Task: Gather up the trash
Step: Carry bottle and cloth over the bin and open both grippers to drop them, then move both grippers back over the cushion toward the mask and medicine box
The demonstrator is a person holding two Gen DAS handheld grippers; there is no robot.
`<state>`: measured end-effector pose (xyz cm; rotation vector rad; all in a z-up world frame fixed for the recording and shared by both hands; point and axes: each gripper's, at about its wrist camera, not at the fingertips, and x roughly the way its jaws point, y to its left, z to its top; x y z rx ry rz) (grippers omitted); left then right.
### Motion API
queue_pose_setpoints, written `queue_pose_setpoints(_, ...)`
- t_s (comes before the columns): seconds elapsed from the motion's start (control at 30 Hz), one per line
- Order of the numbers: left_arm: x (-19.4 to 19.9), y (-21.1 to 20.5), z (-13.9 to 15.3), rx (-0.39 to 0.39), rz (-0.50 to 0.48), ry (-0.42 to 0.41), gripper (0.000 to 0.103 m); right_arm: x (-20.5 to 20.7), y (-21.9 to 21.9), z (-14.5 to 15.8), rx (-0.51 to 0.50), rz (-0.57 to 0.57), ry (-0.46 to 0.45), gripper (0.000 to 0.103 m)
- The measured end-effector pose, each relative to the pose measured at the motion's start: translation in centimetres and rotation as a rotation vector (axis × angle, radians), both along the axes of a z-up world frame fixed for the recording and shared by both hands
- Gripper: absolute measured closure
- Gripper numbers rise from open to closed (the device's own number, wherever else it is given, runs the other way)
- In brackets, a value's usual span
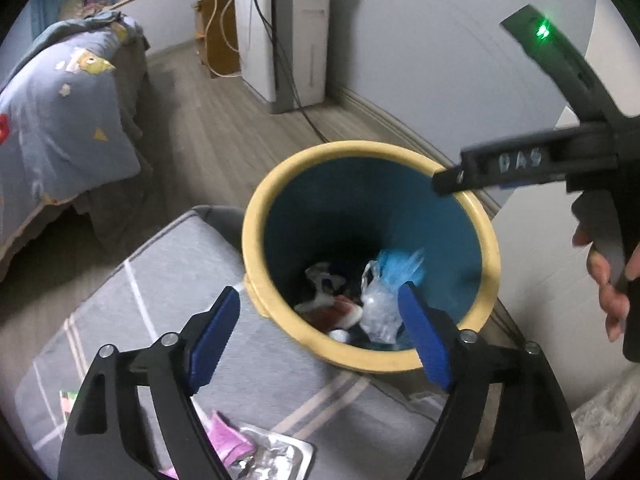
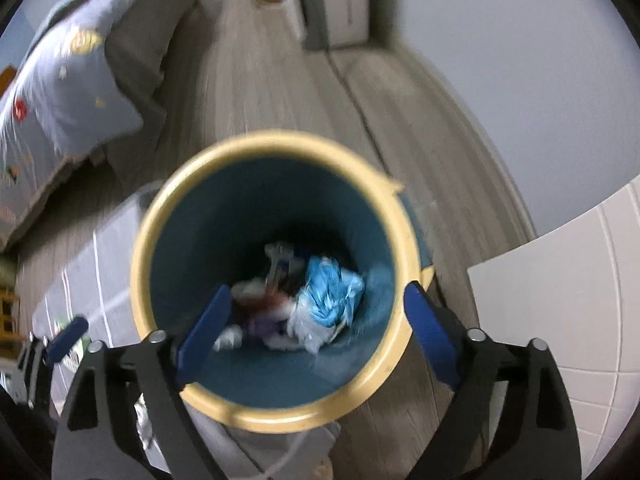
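Both grippers hang over the bin (yellow rim, blue inside): left gripper and right gripper gaping wide, gripping nothing. Trash sits at the bottom, looks like crumpled bags, pretty blurry.

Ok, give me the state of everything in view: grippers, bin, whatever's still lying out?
left gripper: open, empty
right gripper: open, empty, over the bin
trash bin: upright, holding bags and scraps
blue plastic bag: crumpled, inside bin
pink wrapper: on mattress, uncollected
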<state>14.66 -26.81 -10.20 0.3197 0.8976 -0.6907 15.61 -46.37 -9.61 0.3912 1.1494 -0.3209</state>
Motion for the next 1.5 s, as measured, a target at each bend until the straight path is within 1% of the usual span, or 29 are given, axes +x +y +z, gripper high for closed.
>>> queue_pose_setpoints(0.03, -0.1, 0.2, 0.1, 0.007, 0.009, -0.007, 0.010, -0.1, 0.0, 0.3, -0.007, -0.015, -0.011, 0.005)
queue_pose_setpoints(0.07, -0.2, 0.5, 0.3, 0.017, 0.020, -0.025, 0.008, -0.1, -0.2, 0.5, -0.006, -0.021, -0.014, 0.006)
queue_pose_setpoints(0.23, 0.0, 2.3, 0.8, 0.055, 0.066, -0.060, 0.007, -0.2, 0.2, 0.7, 0.027, -0.047, -0.015, 0.006)
queue_pose_setpoints(0.37, 0.4, 5.1, 1.4, 0.062, 0.121, -0.068, 0.007, 0.2, 1.8, 1.0, 0.018, -0.024, -0.013, 0.006)
queue_pose_setpoints(0.57, 0.8, 10.1, 2.4, 0.050, 0.228, -0.067, 0.006, 1.3, 5.9, 1.6, 0.001, 0.070, -0.009, 0.006)
queue_pose_setpoints(0.7, 0.8, 13.5, 2.9, 0.055, 0.299, -0.072, 0.006, 1.9, 8.7, 1.7, -0.023, 0.137, -0.003, 0.006)
queue_pose_setpoints(0.83, 0.7, 17.3, 3.4, 0.055, 0.367, -0.076, 0.006, 2.4, 11.3, 1.7, -0.026, 0.190, 0.007, 0.006)
queue_pose_setpoints(1.03, 0.1, 21.5, 3.2, 0.078, 0.432, -0.075, 0.006, 2.9, 15.3, 1.4, -0.047, 0.269, 0.026, 0.006)
queue_pose_setpoints(1.13, -0.2, 23.7, 3.0, 0.080, 0.471, -0.062, 0.006, 3.2, 17.6, 1.1, -0.059, 0.316, 0.039, 0.006)
queue_pose_setpoints(1.3, -1.2, 26.4, 2.6, 0.077, 0.494, -0.046, 0.006, 3.6, 21.1, 1.2, -0.070, 0.368, 0.036, 0.006)
queue_pose_setpoints(1.4, -2.0, 27.4, 1.7, 0.054, 0.454, -0.002, 0.006, 3.9, 22.8, 1.2, -0.085, 0.392, 0.039, 0.006)
queue_pose_setpoints(1.5, -2.6, 28.1, 0.6, 0.085, 0.427, 0.026, 0.006, 4.1, 24.1, 0.9, -0.084, 0.402, 0.047, 0.006)
